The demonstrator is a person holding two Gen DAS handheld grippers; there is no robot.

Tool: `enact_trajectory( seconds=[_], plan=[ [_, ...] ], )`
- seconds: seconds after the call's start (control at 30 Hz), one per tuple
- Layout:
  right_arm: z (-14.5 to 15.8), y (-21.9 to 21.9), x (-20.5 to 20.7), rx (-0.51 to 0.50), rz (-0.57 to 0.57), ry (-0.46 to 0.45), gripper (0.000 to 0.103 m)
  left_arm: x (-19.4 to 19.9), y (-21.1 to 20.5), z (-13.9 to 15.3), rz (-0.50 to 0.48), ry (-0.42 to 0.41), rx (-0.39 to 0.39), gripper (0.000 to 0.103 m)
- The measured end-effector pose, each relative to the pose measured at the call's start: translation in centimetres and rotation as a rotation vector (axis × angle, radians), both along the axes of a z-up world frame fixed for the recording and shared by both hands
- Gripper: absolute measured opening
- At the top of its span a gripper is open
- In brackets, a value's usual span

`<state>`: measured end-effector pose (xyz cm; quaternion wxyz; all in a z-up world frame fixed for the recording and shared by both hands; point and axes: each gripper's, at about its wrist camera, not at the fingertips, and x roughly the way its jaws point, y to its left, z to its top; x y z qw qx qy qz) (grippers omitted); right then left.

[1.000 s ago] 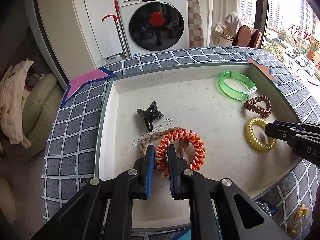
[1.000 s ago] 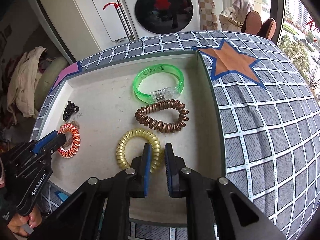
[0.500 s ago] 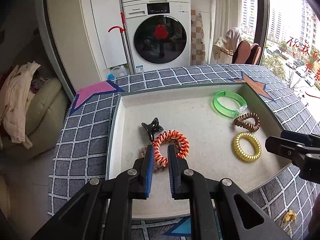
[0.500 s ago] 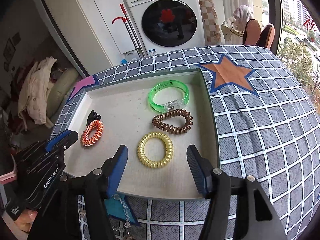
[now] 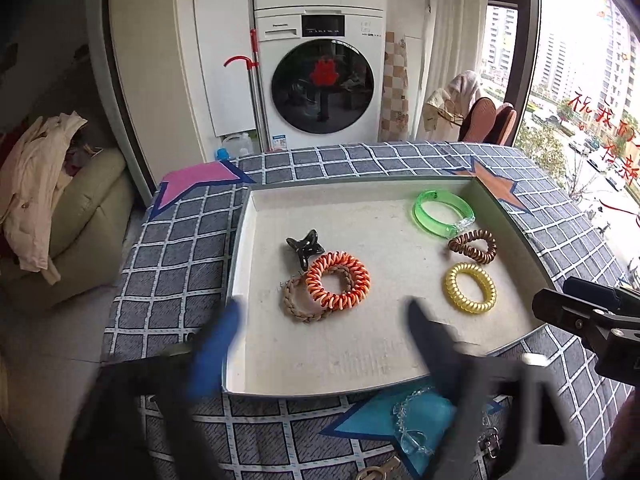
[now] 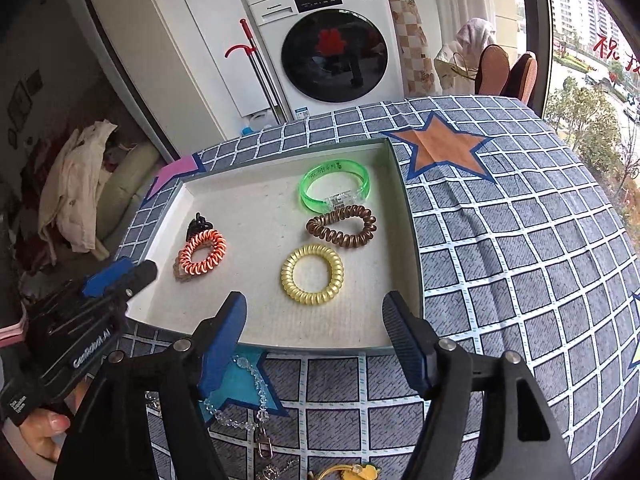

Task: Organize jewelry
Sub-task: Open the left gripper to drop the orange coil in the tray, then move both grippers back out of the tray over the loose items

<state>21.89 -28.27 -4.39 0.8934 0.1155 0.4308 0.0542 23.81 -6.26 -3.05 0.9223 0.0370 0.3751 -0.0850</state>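
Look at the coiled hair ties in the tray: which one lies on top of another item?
The orange coil tie. It overlaps a braided tan band, whereas the yellow and brown coils lie alone on the tray floor.

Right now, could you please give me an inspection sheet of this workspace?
Surface: checked cloth with star patches.
Job's things: tray holds green bangle, brown coil, yellow coil, orange coil overlapping a braided band, black claw clip.
Clutter: bead chain and keyring bits outside the tray's near edge.
Grippers: left gripper and right gripper just opening, empty.
Cables: nothing seen.
Surroundings: washing machine, sofa.
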Motion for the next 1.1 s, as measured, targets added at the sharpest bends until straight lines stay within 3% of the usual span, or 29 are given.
enact_trajectory(
  seconds=[0.4,0.6,1.1],
  plan=[
    [1.0,1.0,-3.5,-0.017,0.011,-0.058,0.087,-3.6,1.4,0.5,0.02,0.01,-0.002,0.103],
    [1.6,2.2,-5.5,-0.002,0.045,-0.081,0.087,-6.7,2.5,0.9,0.035,0.014,-0.037,0.103],
    [1.8,2.6,-10.4,-0.077,0.042,-0.101,0.088,-15.1,4.7,2.3,0.113,-0.023,-0.017,0.103]
  ],
)
